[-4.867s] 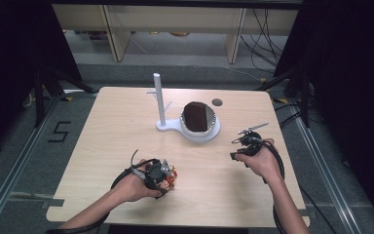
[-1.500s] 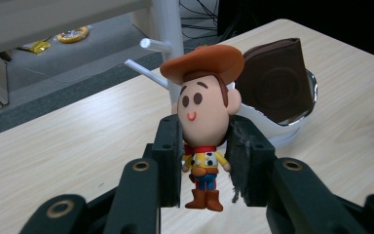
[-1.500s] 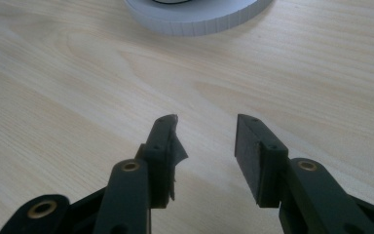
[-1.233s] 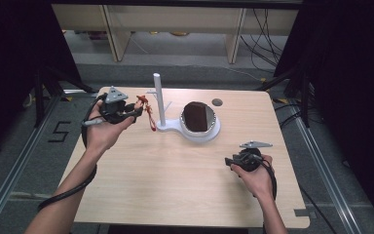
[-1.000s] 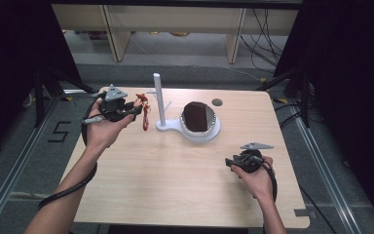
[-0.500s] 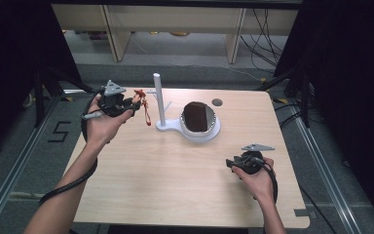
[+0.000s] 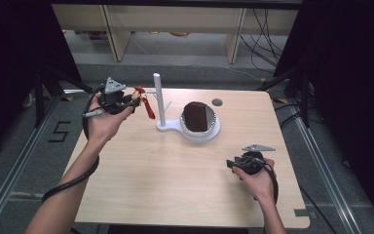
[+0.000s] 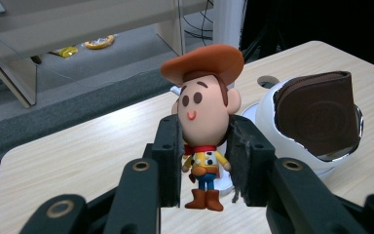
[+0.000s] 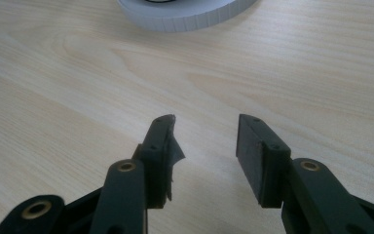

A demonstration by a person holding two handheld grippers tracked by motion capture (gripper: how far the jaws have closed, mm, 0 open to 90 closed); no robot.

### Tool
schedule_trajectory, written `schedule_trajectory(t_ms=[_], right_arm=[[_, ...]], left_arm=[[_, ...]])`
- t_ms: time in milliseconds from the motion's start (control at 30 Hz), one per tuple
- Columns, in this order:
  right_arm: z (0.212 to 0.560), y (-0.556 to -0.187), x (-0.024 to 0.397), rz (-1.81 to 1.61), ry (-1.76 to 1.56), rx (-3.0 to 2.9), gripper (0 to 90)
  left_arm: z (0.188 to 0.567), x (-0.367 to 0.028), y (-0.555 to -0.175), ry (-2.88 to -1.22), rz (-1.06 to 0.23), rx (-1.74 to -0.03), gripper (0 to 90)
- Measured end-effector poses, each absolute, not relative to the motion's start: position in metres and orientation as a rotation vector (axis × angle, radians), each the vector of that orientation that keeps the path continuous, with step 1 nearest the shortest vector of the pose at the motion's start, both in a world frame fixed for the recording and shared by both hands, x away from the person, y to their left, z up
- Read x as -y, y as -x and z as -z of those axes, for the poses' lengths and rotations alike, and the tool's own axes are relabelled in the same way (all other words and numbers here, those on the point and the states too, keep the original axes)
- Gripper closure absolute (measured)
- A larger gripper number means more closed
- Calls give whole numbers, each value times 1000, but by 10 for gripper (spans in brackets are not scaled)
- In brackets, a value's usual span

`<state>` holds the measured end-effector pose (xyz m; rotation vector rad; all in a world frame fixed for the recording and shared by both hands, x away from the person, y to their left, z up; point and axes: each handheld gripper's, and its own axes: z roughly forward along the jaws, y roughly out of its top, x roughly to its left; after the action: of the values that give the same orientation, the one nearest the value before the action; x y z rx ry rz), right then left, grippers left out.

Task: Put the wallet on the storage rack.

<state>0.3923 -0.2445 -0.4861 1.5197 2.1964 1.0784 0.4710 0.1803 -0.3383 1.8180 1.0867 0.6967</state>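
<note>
Left claw [image 8: 204, 161]: clamped on one cowboy figure [image 8: 205, 131], pads against its sides at shoulder level. The figure stands upright between the jaws, orange hat above them, boots below. In the high view this claw [image 7: 135, 97] is held in the air over the far left corner of the desk [image 7: 175, 180], the figure [image 7: 146, 105] hanging red at its tip, just beside the white post.

Right claw [image 9: 204, 146]: jaws moderately apart, nothing between them, bare wood beneath. In the high view it [image 7: 233, 165] sits low over the near right part of the desk, well apart from the left claw.

Count: two claws, one figure, one white stand [image 7: 187, 129] with one upright post [image 7: 158, 97], one dark brown wallet-like item [image 7: 197, 116] resting in the stand's round dish, one round hole [image 7: 217, 102] in the desk top near the far edge.

Room: the stand occupies the far centre. The near half of the desk and its left side are bare wood. The right claw is close to the right edge; the left claw is at the far left edge.
</note>
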Motion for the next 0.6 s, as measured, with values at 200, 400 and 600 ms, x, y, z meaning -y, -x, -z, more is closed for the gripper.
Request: schedule_trajectory(t_ms=[200, 400, 600], right_arm=[[486, -391, 244, -1065, -1532, -2191, 588], [487, -393, 246, -1050, -1488, -2204, 588], [489, -394, 247, -1051, -1472, -2207, 587]], left_arm=[[336, -179, -472, -1810, -702, -1076, 668], [335, -178, -471, -1810, -705, -1070, 668], [335, -176, -473, -1809, -706, -1064, 668]])
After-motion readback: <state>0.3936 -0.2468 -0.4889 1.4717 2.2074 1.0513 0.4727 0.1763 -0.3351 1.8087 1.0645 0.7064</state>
